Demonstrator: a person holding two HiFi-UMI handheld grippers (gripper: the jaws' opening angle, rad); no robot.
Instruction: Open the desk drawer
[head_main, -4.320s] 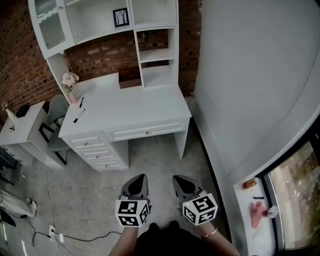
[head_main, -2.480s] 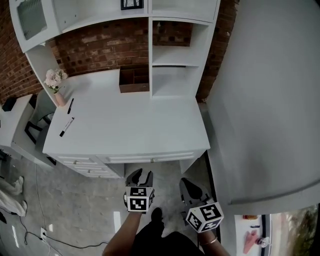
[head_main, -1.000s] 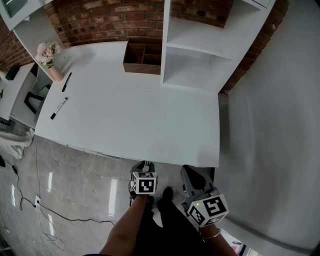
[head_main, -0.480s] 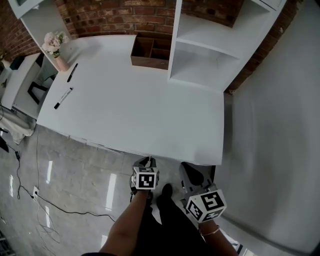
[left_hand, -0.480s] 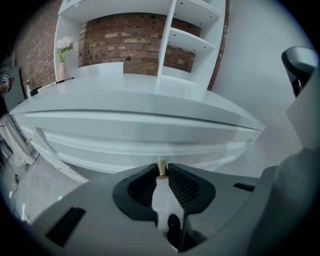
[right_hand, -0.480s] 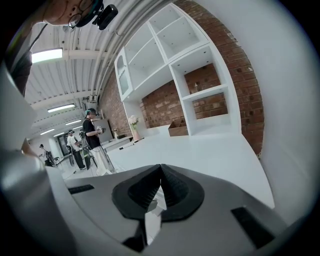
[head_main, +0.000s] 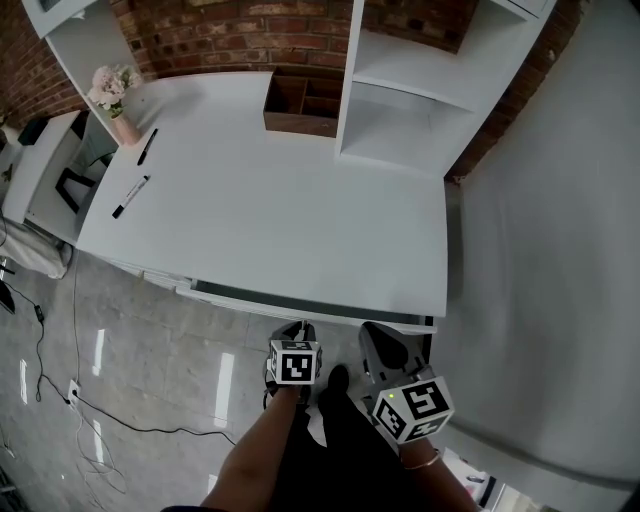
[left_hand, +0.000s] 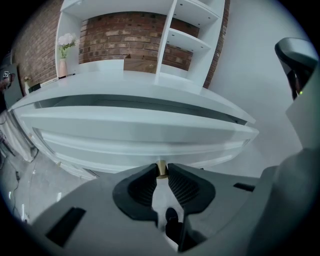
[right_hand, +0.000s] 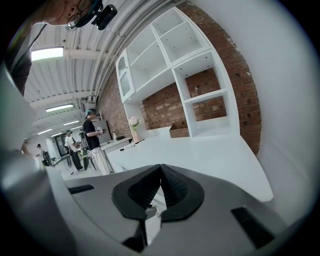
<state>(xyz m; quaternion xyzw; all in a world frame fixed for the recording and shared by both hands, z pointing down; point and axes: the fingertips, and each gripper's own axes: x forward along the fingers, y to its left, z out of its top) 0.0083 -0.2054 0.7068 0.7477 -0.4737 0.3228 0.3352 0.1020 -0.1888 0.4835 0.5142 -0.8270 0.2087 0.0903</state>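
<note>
- Nearest, the person's left forearm (head_main: 262, 447) reaches over the glossy grey floor (head_main: 150, 370) with the left tongs (head_main: 296, 330) pointing steeply down at the front edge of the table (head_main: 280, 220).
- The left tongs are narrowed onto the small brass knob (left_hand: 161, 166) of the drawer (left_hand: 135, 132). Both ribbed pads press the knob's sides.
- Just beside them, the right tongs (right_hand: 160, 167) hang in the air below the table's right front corner. Their tips meet and nothing is between them.
- The drawer sits under the table top in the middle. It is pulled out a little, and a dark gap shows between its white front and the top's edge.
- A thin black cable (head_main: 110, 425) trails across the floor to the left.
- On the white table top, near its left edge, lie a white marker (head_main: 130, 196) and, just beyond it, a black pen (head_main: 148, 146).
- Farther back, in the left corner, stands a pink vase (head_main: 115, 100) of pale flowers.
- A brown wooden box (head_main: 303, 102) with open compartments sits at the back of the table, touching the white shelves (head_main: 420, 110) to its right.
- Behind everything runs a red brick wall (head_main: 220, 35).
- Far off to the left, the right gripper view shows a person (right_hand: 92, 140) in dark clothes standing under ceiling lights.
</note>
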